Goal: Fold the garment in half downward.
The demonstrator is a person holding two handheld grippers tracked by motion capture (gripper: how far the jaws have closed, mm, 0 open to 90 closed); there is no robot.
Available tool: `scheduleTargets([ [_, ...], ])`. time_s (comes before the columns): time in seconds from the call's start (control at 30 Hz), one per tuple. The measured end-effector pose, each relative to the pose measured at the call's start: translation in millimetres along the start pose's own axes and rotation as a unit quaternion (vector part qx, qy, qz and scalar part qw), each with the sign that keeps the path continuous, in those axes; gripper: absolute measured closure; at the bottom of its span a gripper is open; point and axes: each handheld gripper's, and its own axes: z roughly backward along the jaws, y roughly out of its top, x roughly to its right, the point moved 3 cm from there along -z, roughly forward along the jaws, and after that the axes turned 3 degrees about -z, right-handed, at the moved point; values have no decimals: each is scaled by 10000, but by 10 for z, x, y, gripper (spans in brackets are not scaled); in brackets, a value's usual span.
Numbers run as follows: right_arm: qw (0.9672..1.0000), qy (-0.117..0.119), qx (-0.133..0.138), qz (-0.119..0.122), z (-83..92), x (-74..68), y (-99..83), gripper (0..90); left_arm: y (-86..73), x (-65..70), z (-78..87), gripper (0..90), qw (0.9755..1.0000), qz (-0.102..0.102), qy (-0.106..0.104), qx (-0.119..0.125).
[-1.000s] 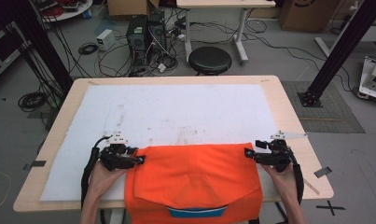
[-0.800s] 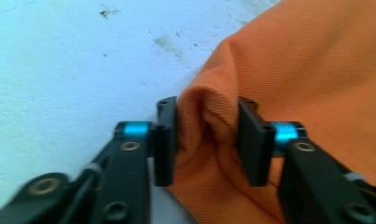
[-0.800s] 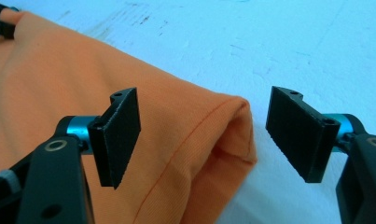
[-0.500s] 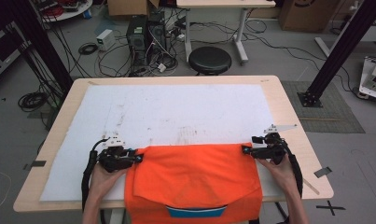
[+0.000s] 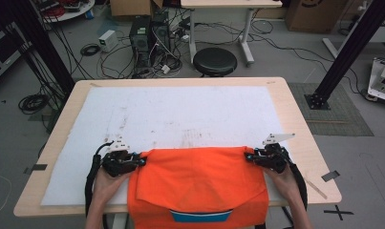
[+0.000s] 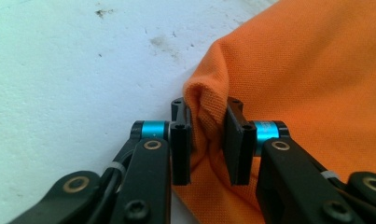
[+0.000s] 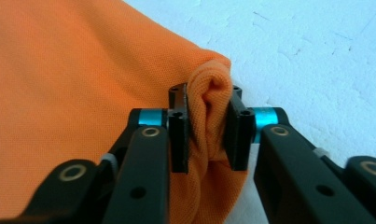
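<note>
At the bottom of the high view, the frame edge is cutting off the orange shirt (image 5: 198, 183) below its blue band, so we are not seeing its lower part. We are also losing both forearms there. In each gripper view, the pinched fold is hiding the inner faces of the fingers (image 6: 180, 144), and the frame is cropping the gripper bodies.
</note>
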Motion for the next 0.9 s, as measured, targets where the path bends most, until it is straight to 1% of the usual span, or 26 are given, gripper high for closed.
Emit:
scheduleTargets([
  [0.07,10000,-42,-15,-32,-5,5,15,782,18,-11,-16,757,10000,69,-23,-19],
  [0.1,10000,-71,-2,-9,-19,15,29,786,32,-22,-22,760,10000,59,-24,-64],
  [0.13,9999,-79,-30,-82,-28,16,43,790,43,-29,-34,762,10000,67,-9,-59],
  [0.17,9999,-113,-31,-75,-40,26,62,794,54,-35,-47,764,9999,91,-6,-67],
  [0.2,9999,-141,-19,-87,-59,34,82,797,66,-50,-53,766,9999,46,-8,-105],
  [0.27,9997,-200,-9,-106,-96,64,120,800,107,-68,-81,769,9998,51,51,-179],
  [0.33,9995,-237,-23,-225,-132,89,158,800,161,-90,-122,770,9996,9,145,-243],
  [0.37,9995,-227,-8,-231,-152,112,181,800,186,-109,-143,771,9995,-23,196,-263],
  [0.4,9993,-244,-18,-298,-168,130,203,800,200,-135,-169,772,9994,-37,223,-244],
  [0.43,9990,-255,-26,-365,-186,149,225,800,216,-165,-191,773,9996,40,195,-217],
  [0.47,9989,-262,-38,-384,-207,172,251,800,234,-198,-209,774,9996,110,164,-217],
  [0.5,9987,-309,-36,-415,-227,191,280,800,257,-225,-227,775,9994,149,172,-243],
  [0.53,9984,-348,-60,-441,-248,200,308,800,284,-246,-244,775,9993,140,191,-289],
  [0.57,9983,-396,-57,-431,-272,218,335,800,314,-267,-265,775,9991,114,243,-332],
  [0.6,9981,-413,-69,-448,-291,235,361,800,331,-286,-293,774,9990,107,333,-276],
  [0.67,9979,-447,-100,-461,-328,272,414,800,372,-363,-335,775,9991,209,233,-295],
  [0.7,9978,-447,-116,-477,-346,290,439,800,401,-395,-357,775,9989,231,261,-325],
  [0.73,9981,-449,-62,-426,-370,324,463,800,434,-422,-380,775,9986,178,323,-381],
  [0.77,9978,-438,-63,-497,-386,348,478,800,463,-441,-409,775,9984,135,378,-389],
  [0.8,9980,-400,-37,-492,-405,385,497,800,505,-478,-444,775,9982,144,386,-433],
  [0.83,9975,-372,-69,-596,-422,418,523,800,529,-506,-460,775,9980,114,377,-486],
  [0.87,9974,-370,-79,-612,-436,437,545,800,556,-538,-488,775,9980,96,417,-475],
  [0.9,9973,-385,-111,-617,-455,459,576,800,579,-574,-520,775,9980,139,411,-456],
])
